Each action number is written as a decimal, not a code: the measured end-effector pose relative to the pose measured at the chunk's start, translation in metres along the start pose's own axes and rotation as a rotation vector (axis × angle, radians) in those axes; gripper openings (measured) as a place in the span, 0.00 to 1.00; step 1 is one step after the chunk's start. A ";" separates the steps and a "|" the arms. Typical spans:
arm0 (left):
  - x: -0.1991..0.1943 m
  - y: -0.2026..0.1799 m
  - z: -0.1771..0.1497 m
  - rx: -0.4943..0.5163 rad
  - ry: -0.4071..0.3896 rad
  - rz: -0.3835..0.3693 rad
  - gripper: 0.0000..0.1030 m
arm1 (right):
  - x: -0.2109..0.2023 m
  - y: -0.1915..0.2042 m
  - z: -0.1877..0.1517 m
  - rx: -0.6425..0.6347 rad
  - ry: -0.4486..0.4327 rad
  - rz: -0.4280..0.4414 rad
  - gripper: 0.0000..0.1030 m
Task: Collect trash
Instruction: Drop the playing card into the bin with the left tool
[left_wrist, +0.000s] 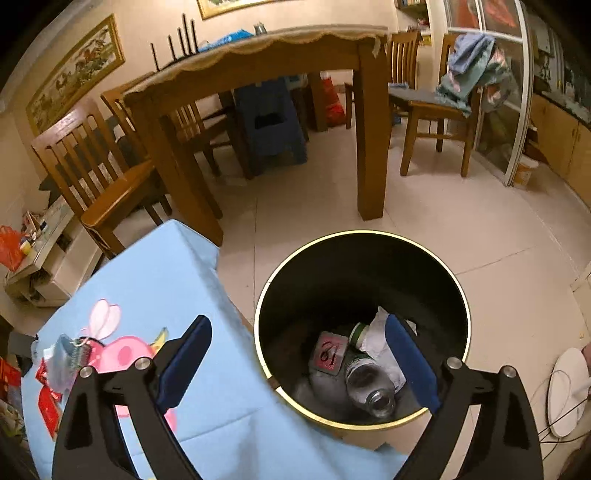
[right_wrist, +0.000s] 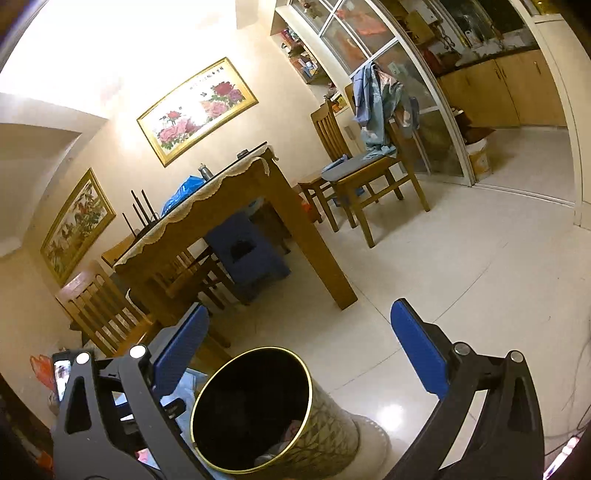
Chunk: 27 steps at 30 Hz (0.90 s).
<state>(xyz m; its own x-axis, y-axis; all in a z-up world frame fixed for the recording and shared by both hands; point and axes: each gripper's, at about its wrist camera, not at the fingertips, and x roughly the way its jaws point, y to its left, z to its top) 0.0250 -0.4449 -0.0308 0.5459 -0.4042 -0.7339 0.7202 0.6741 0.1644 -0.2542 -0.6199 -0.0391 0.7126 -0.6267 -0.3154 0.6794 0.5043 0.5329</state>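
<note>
Both claws are hanging spread wide and empty: the left gripper (left_wrist: 298, 354) is hovering over the black bin (left_wrist: 364, 236) on the floor just right of the blue-clothed table (left_wrist: 177, 280), the right gripper (right_wrist: 295, 345) higher, looking down at the same bin (right_wrist: 332, 424). Several pieces are already lying inside, a glass jar (left_wrist: 367, 384), crumpled paper (left_wrist: 376, 336) and a red-printed pack (left_wrist: 330, 352), while red wrappers (left_wrist: 48, 398) and a clear packet (left_wrist: 64, 356) are waiting at the table's near left. Those look light, thin and crinkly, likely slipping flat against cloth, so pinching a raised fold or edge seems wisest.
</note>
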 end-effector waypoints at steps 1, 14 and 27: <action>-0.007 0.003 -0.001 -0.008 -0.010 0.002 0.89 | -0.001 0.005 0.001 -0.008 0.011 0.005 0.95; -0.109 0.077 -0.032 -0.133 -0.155 0.039 0.93 | -0.036 0.121 -0.017 -0.132 0.073 0.152 0.95; -0.171 0.159 -0.076 -0.245 -0.252 0.108 0.93 | -0.088 0.266 -0.068 -0.356 0.143 0.296 0.95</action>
<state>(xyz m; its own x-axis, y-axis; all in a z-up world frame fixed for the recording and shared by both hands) 0.0138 -0.2213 0.0709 0.7233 -0.4420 -0.5306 0.5455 0.8368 0.0465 -0.1243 -0.3901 0.0777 0.8844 -0.3500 -0.3087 0.4434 0.8366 0.3218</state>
